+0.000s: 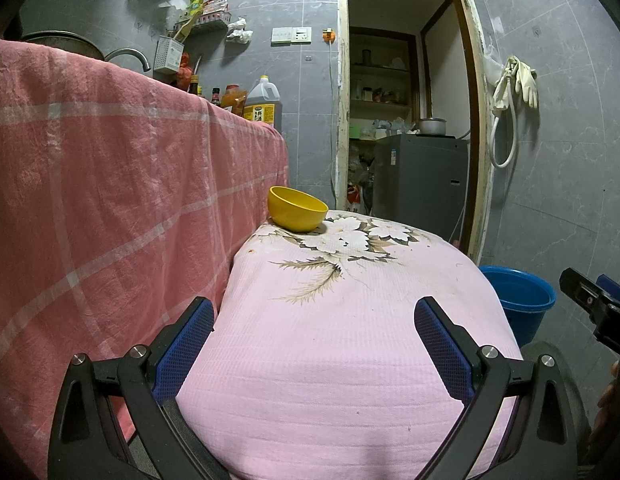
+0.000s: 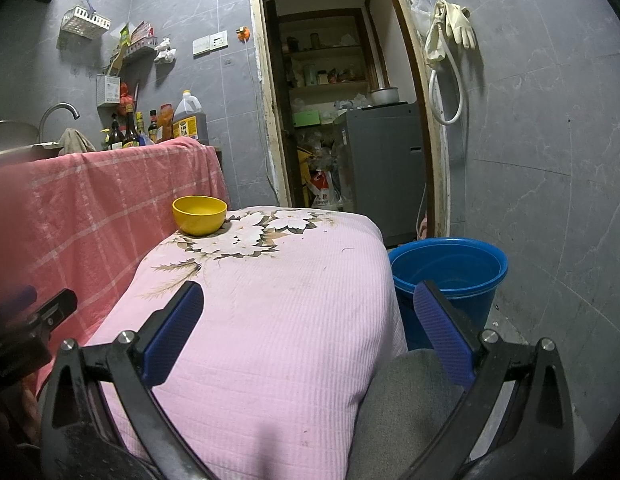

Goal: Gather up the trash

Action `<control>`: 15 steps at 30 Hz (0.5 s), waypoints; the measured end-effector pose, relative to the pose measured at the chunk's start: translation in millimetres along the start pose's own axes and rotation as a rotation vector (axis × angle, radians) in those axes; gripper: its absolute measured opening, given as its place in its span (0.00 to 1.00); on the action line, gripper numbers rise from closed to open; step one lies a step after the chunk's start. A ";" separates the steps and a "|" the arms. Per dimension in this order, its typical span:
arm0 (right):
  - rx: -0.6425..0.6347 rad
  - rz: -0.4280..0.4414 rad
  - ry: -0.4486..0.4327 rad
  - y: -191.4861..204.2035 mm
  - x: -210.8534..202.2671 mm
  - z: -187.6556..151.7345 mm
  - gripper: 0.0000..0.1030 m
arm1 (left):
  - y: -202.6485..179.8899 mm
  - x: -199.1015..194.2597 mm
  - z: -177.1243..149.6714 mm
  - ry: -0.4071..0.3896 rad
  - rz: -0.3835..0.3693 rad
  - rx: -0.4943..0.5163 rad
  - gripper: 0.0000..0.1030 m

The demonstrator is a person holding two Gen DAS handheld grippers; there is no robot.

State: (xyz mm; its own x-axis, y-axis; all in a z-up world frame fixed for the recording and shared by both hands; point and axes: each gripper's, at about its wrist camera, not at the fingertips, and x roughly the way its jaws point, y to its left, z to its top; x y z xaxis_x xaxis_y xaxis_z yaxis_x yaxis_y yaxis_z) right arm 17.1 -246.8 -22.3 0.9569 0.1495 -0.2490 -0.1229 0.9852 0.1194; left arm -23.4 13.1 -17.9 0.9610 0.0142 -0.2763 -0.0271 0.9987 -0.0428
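A yellow bowl [image 1: 297, 209] [image 2: 199, 215] stands at the far left corner of a low surface covered by a pink floral cloth [image 1: 350, 340] [image 2: 270, 320]. A blue bucket [image 1: 518, 300] [image 2: 450, 276] stands on the floor to the right of that surface. My left gripper [image 1: 314, 320] is open above the near part of the cloth, nothing between its blue pads. My right gripper [image 2: 310, 306] is open too, over the cloth's near right edge, its right finger in front of the bucket. No loose trash shows on the cloth.
A counter draped in pink checked cloth [image 1: 110, 180] rises on the left, with a faucet [image 2: 60, 112] and oil and sauce bottles [image 2: 158, 124] behind. A doorway [image 2: 342, 100] opens ahead onto shelves and a grey appliance [image 2: 382, 168]. Rubber gloves [image 2: 450, 28] hang on the tiled wall.
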 end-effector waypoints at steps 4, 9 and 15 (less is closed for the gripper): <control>0.003 -0.001 0.001 0.8 -0.4 -0.7 1.00 | 0.4 0.1 0.2 0.000 0.000 0.000 0.95; 0.002 0.000 -0.001 0.1 -0.4 -0.5 1.00 | 0.5 0.2 0.3 0.000 -0.001 0.001 0.95; 0.003 0.000 0.001 0.0 -0.1 -0.5 1.00 | 1.2 0.6 0.1 0.001 -0.001 0.003 0.95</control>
State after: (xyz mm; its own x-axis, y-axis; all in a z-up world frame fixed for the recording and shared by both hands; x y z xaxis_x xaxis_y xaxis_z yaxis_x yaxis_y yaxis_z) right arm 16.9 -246.8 -22.8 0.9568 0.1492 -0.2496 -0.1216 0.9850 0.1226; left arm -22.8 14.3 -18.0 0.9607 0.0131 -0.2772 -0.0253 0.9989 -0.0405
